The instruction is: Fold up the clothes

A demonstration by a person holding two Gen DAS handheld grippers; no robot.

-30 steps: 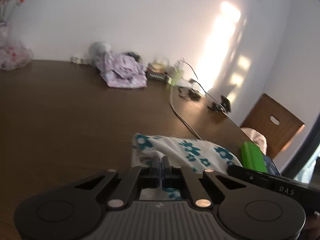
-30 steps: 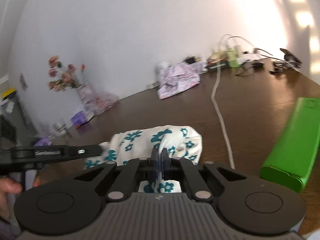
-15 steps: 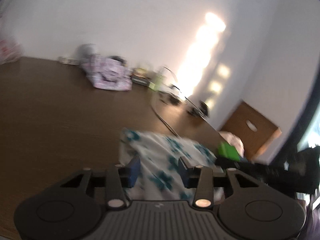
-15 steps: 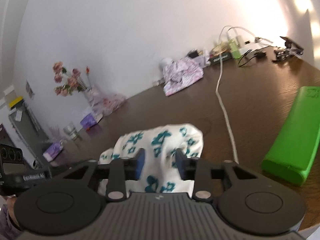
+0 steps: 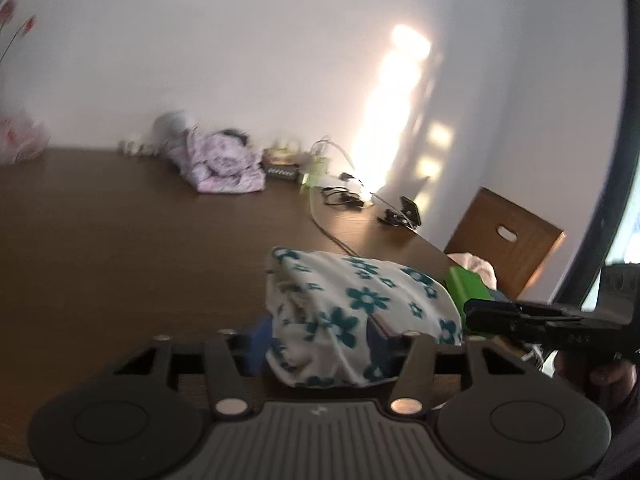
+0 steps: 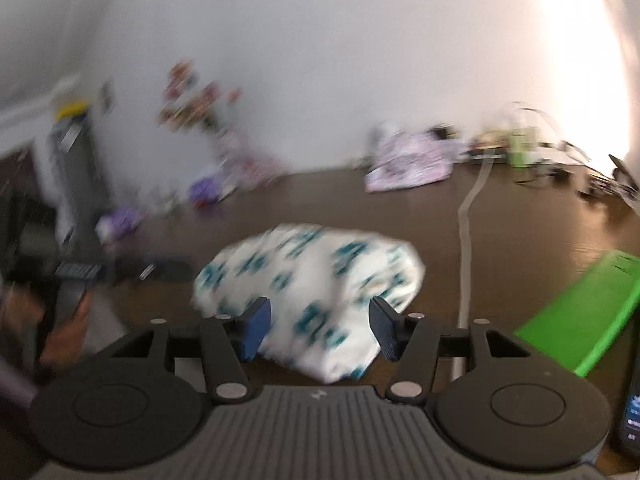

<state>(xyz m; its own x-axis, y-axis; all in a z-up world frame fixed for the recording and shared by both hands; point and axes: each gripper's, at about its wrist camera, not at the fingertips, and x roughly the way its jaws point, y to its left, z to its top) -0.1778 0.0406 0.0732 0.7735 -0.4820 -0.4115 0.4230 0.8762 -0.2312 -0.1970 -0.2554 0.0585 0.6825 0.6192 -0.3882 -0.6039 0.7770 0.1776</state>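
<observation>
Our left gripper [image 5: 316,344] and right gripper [image 6: 318,326] are both opening, the folded floral garment [image 6: 312,276] lying loose between their pads at 6 o'clock on the desk [image 5: 120,220]; we risk snagging it as we withdraw, undoing the fold

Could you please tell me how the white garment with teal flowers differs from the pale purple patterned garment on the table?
The white cloth garment with teal flowers lies near, between both grippers' opening jaws; the pale purple patterned garment lies far back by the wall. The teal-flowered one forms a compact, rounded bundle; the purple one looks like a looser, rumpled heap. Bold teal blossoms mark the first, a fine faint print the second. Both rest on the dark brown wooden table.
</observation>
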